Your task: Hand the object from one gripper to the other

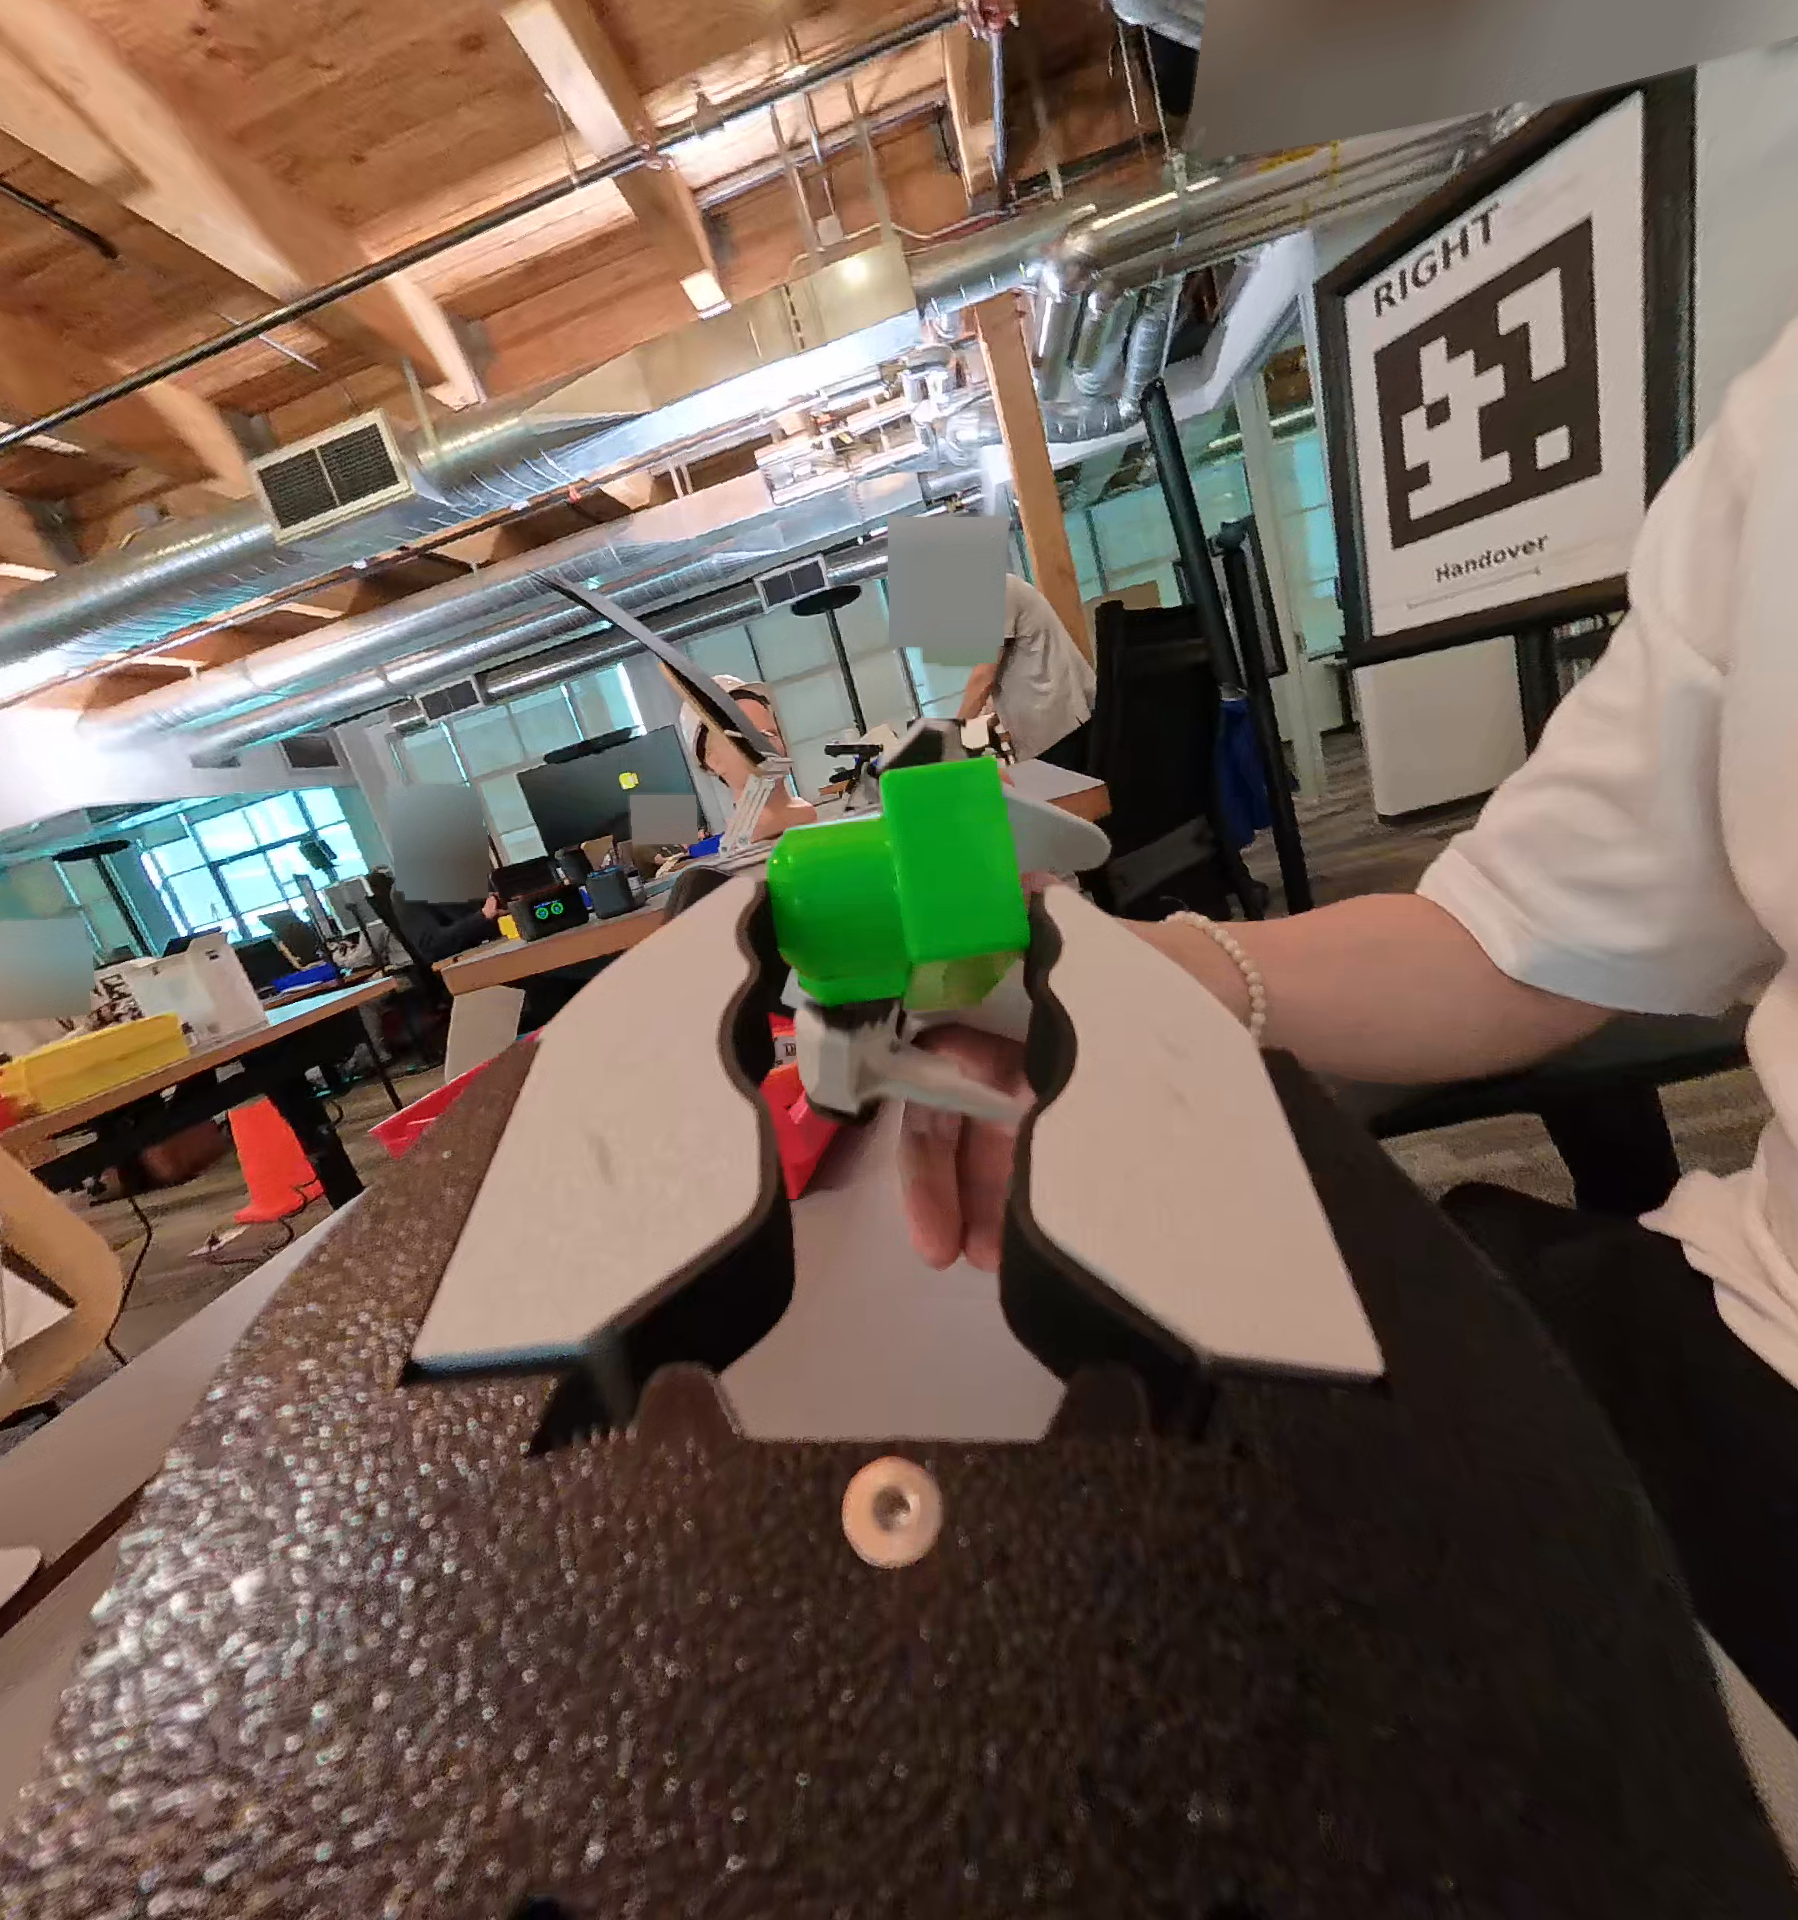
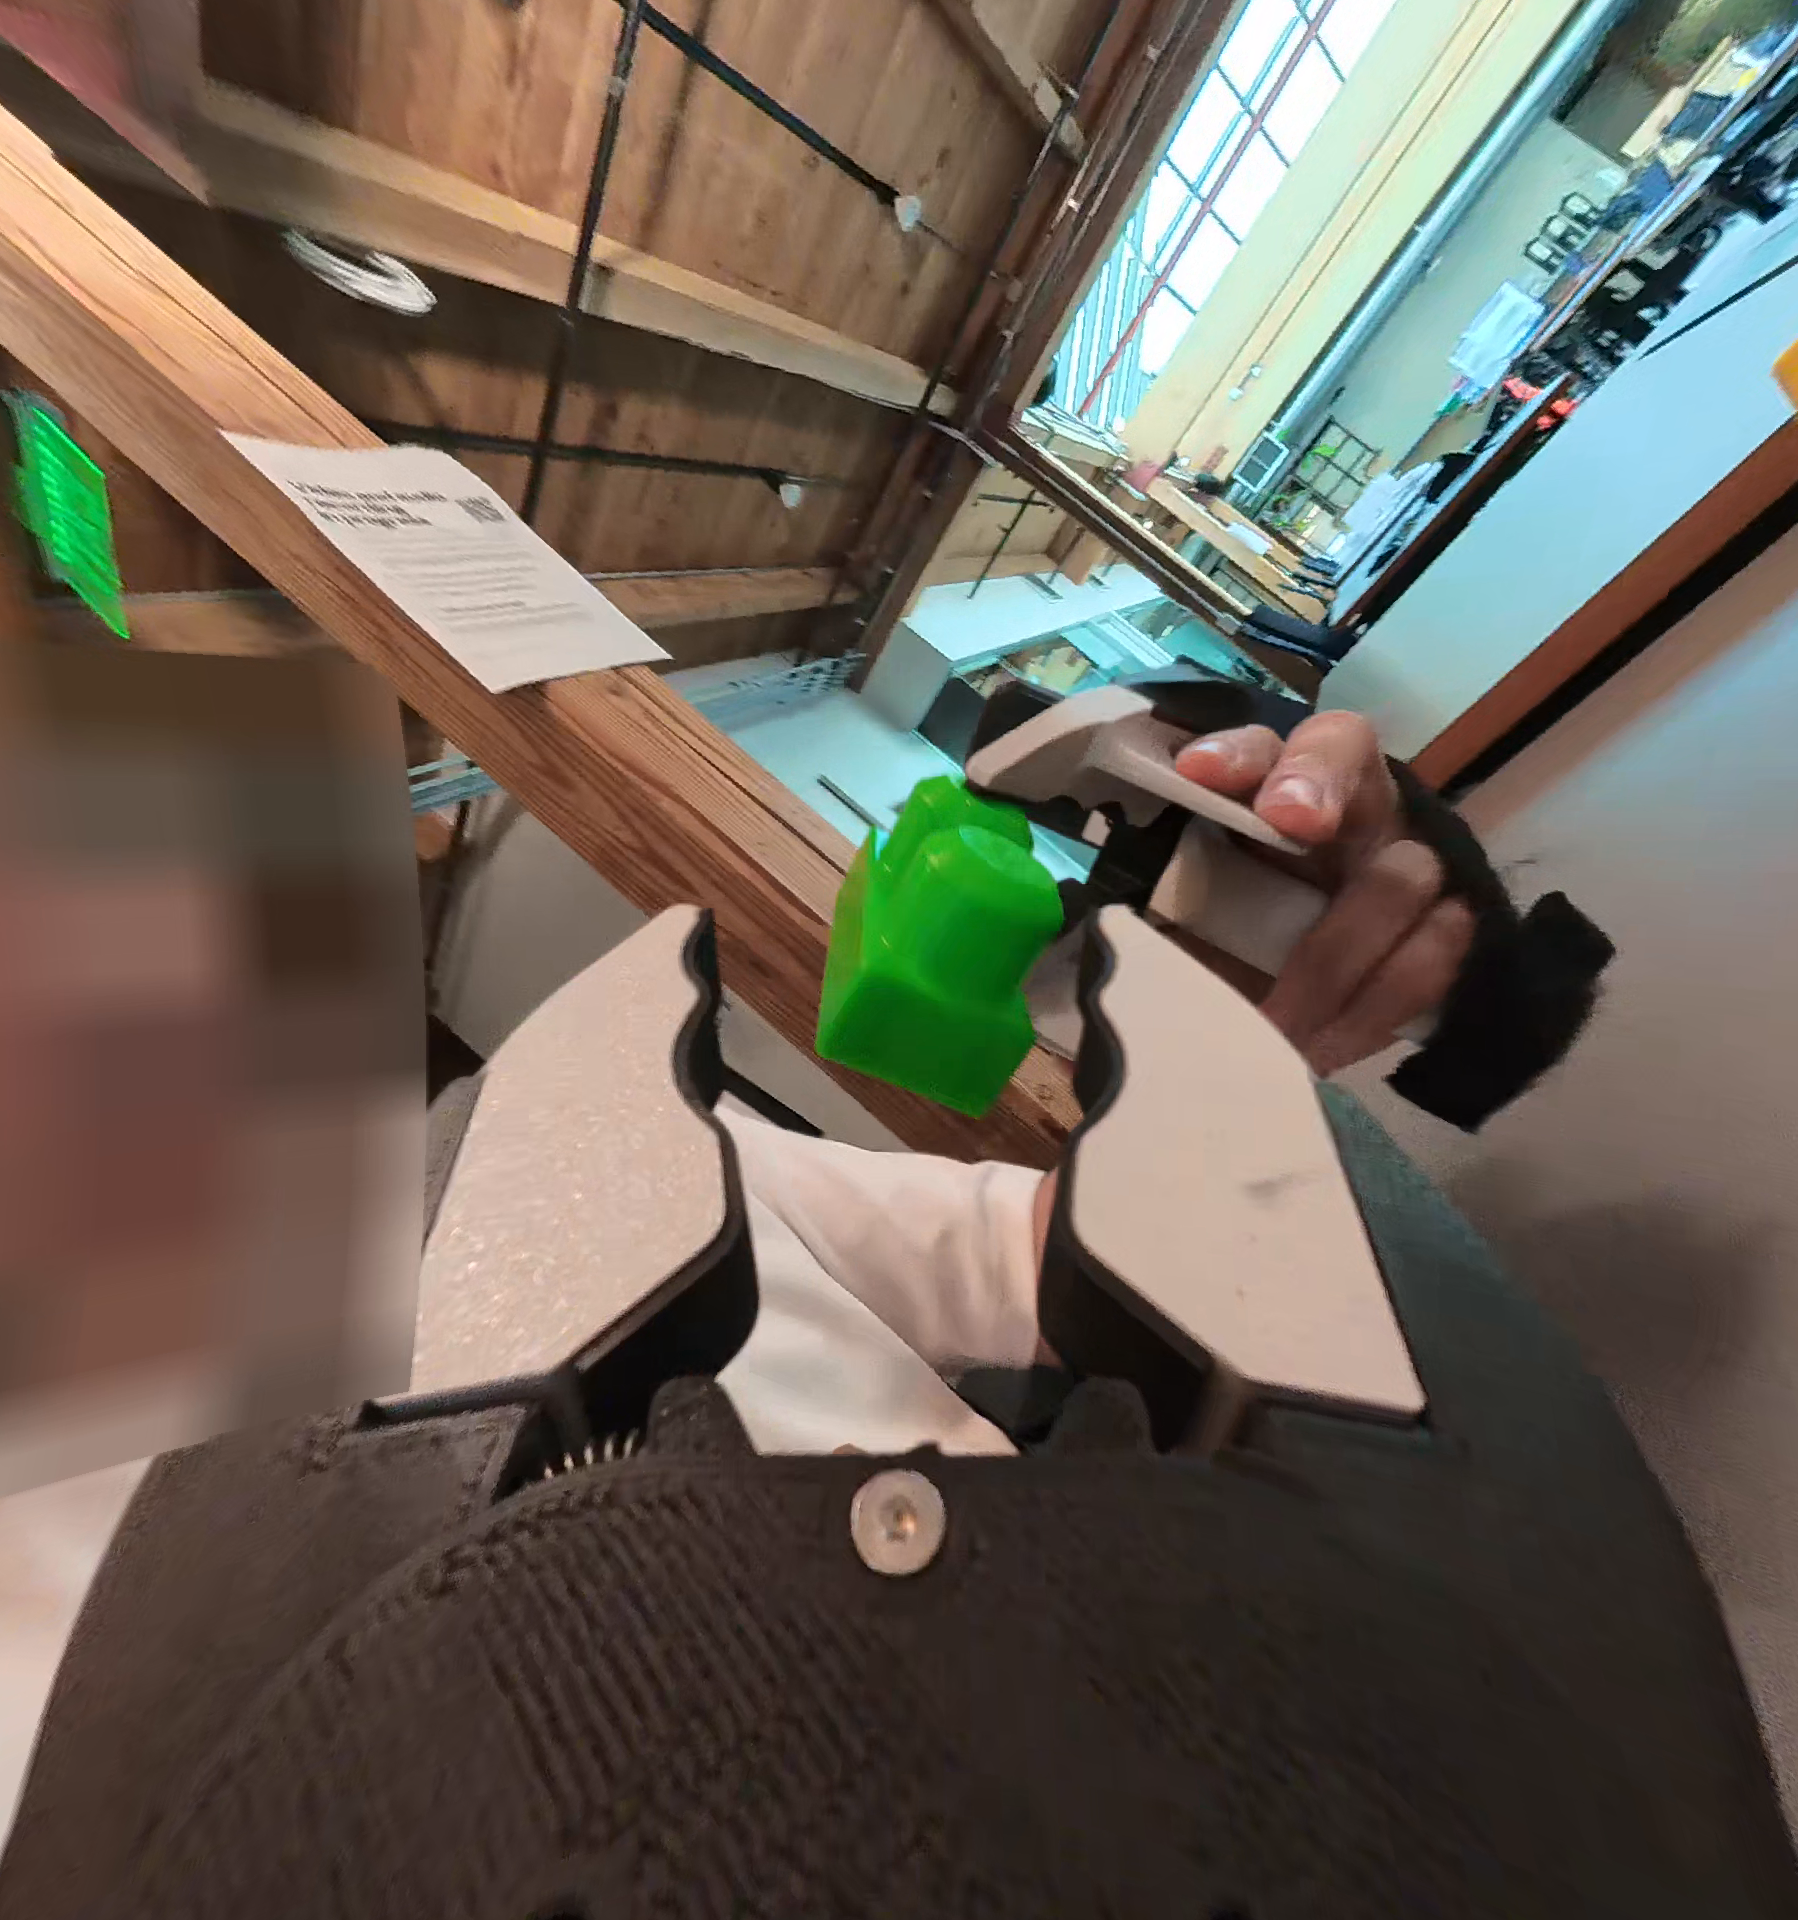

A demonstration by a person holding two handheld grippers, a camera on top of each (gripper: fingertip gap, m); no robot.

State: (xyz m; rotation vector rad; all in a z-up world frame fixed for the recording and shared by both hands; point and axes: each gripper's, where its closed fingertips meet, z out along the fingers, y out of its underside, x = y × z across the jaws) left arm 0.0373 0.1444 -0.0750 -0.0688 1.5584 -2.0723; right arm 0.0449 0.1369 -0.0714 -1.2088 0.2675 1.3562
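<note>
so the green block (image 1: pixel 905 883) is up in the air between both tools, nowhere near any worktop; in the left wrist view the left hand-held gripper (image 1: pixel 895 935) has its two wavy-edged fingers set about a block's width apart, and the block fills the gap between the tips, touching on both sides as far as I can tell; so it looks clamped there, stud end pointing left

the right tool shows farther off in that view too; one grey finger (image 1: pixel 1056 831) sits above the block and the other is below it, with a bare hand (image 1: pixel 962 1153) wrapped round the handle and a bead bracelet (image 1: pixel 1243 971) on the wrist; white sleeve (image 1: pixel 1653 810) off to the right, and a black-and-white marker board (image 1: pixel 1487 384) behind it

from the right wrist view the right hand-held gripper (image 2: pixel 900 966) is spread wide; the green block (image 2: pixel 936 966) hangs tilted between its tips, with a clear gap on the left side, while on the right side I can't tell if it touches; so no grip from this one; the other tool's grey finger (image 2: pixel 1061 743) comes in from the upper right onto the block, held by a hand (image 2: pixel 1352 883) with a black strap; a wooden beam (image 2: pixel 562 748) with a sheet of paper (image 2: pixel 459 566) runs diagonally behind
</note>
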